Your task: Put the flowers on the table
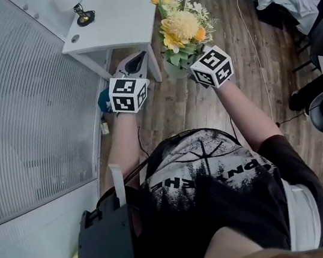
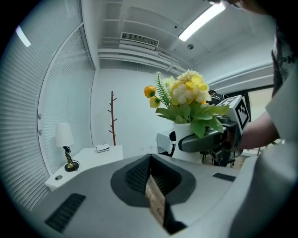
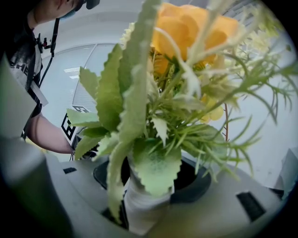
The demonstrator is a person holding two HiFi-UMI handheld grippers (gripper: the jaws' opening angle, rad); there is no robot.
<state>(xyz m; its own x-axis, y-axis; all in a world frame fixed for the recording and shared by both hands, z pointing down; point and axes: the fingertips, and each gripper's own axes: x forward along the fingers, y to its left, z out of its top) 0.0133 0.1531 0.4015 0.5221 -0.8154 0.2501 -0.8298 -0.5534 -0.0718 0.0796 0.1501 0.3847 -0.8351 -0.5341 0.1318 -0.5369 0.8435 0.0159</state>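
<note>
Flowers (image 1: 181, 28) in white vase (image 2: 184, 128), carried off the floor near the table (image 1: 122, 16), not yet on it. Right gripper (image 3: 151, 195) stood wide, clamped round the vase body. Left gripper (image 2: 151, 186) was closed, empty. Bouquet looked light but top-heavy, stems soft; vase likely smooth, breakable. Best hold seemed the vase body, kept upright.

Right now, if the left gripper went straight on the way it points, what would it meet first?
Probably nothing close: its line runs between the table on its left and the vase on its right, toward the far wall. Depth is unclear.
</note>
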